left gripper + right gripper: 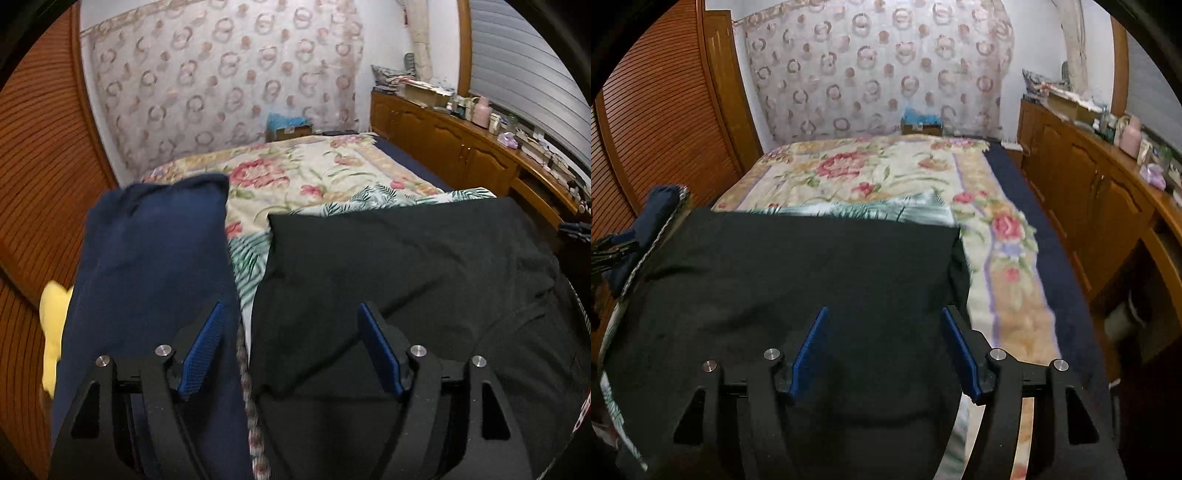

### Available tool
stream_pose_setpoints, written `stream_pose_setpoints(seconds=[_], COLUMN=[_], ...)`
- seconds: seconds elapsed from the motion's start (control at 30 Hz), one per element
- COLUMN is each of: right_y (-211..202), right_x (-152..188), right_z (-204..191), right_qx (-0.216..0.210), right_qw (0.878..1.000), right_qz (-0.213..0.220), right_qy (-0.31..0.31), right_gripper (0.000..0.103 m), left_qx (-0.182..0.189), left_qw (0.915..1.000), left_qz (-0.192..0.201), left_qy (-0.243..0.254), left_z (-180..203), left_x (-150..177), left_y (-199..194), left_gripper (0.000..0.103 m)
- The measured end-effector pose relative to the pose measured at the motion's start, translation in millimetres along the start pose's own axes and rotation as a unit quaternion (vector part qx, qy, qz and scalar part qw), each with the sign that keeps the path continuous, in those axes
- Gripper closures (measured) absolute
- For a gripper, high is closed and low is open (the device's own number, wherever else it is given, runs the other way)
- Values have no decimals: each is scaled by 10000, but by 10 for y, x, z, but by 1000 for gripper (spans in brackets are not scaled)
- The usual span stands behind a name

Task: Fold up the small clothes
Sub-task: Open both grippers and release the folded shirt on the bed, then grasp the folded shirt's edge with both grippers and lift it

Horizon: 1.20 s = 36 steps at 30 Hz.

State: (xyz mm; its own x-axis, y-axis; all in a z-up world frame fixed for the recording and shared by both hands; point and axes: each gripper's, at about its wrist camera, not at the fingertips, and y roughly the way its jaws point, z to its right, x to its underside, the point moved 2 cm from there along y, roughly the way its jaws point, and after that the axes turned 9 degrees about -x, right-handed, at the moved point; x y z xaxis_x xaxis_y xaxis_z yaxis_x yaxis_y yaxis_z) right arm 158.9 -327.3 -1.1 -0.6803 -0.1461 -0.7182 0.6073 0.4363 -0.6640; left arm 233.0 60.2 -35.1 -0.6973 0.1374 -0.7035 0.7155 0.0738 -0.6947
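In the left wrist view the lower part of the black garment (406, 280) runs under the gripper's frame and off the bottom edge, so its near hem cannot be seen, and the right rim of the picture is too dark to tell where the cloth ends. A yellow object (55, 332) at the left is blurred and half hidden behind the navy garment (147, 277); what it is cannot be made out. The left gripper (291, 347) stands with its jaws wide apart, the 2 blue pads (205, 350) clear of any cloth, nothing between them; below the gap lie the navy garment's right edge, a strip of bedding and the black garment's left edge. The navy piece lies folded at the left, the black one spread flat just beside it at the right, both on a leaf-print sheet (251, 258) over a floral bedspread (295, 170). Behind stand a circle-patterned wall hanging (221, 74), a slatted wooden door (37, 166) and a wooden cabinet (461, 144) crowded with small items too small to tell. In the right wrist view the black garment (798, 273) fills the foreground and its near edge is hidden beneath the frame; the navy garment (661, 210) shows only as a blurred corner at the left. The right gripper (882, 350) is also parted wide and holds nothing, its pads hovering over the black cloth near its right edge. The floral bedspread (997, 229) runs on to the right.
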Motion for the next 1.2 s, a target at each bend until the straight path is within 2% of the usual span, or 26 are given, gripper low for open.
stream_pose_setpoints(seconds=[0.17,0.5,0.67,0.93,1.07,1.2], right_y=[-163,-91,1,184,280,336], right_x=[118,207,207,-3,-41,41], right_z=[-2,109,134,238,235,170], right_qx=[-63,-89,-97,-155,-48,39], right_qw=[9998,9981,9971,9979,9988,9992], right_qz=[-155,-560,-683,-440,-382,-348], right_qy=[63,244,326,440,316,201], right_gripper=[39,39,39,39,39,39], left_qx=[61,267,221,299,341,154], left_qw=[9996,9979,9979,9973,9947,9945], left_qz=[-119,-399,-480,-546,-782,-729], left_qy=[-243,-427,-364,-396,-574,-736], left_z=[15,232,314,423,474,437], left_x=[231,512,545,581,660,625], left_y=[-97,-25,48,92,189,232], left_gripper=[47,47,47,47,47,47])
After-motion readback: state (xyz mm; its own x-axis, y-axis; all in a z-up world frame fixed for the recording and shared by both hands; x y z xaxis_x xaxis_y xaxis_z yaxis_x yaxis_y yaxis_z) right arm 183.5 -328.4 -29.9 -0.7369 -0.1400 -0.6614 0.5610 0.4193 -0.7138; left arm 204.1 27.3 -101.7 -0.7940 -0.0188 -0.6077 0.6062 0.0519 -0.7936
